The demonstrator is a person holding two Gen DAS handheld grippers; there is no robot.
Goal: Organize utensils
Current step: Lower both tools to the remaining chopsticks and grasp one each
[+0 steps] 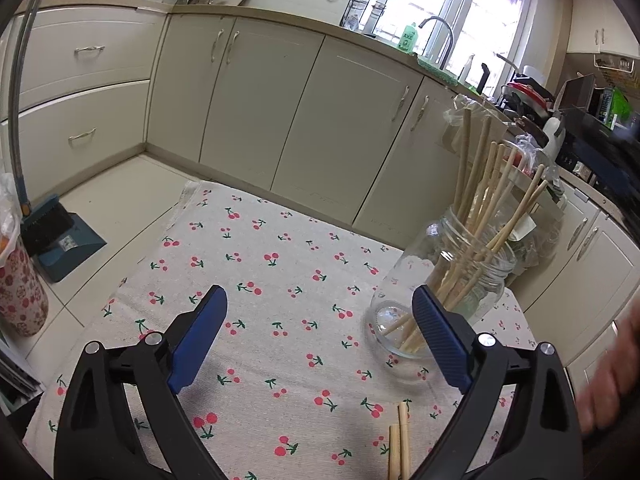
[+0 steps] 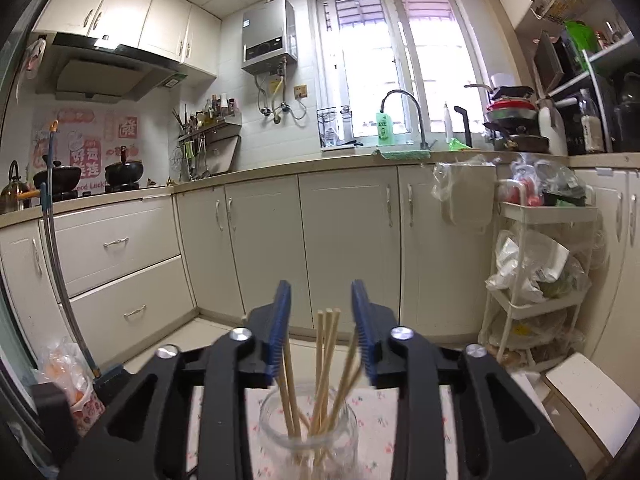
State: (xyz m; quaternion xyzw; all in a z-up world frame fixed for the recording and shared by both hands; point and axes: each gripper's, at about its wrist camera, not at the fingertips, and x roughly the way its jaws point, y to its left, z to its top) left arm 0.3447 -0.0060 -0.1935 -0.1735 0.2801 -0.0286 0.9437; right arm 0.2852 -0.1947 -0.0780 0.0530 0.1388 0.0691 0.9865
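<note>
My left gripper (image 1: 318,304) gapes wide over the cherry cloth (image 1: 280,264) beside the glass jar (image 1: 448,284), while my right gripper (image 2: 320,312) hangs part-open, empty, above the jar's chopsticks (image 2: 326,360).

The cloth (image 1: 280,280) is off-white with red cherries and green stems. The chopsticks (image 1: 476,216) are pale tan, the jar (image 1: 420,280) clear glass. Both claws have blue pads (image 1: 198,340) on black frames.
</note>
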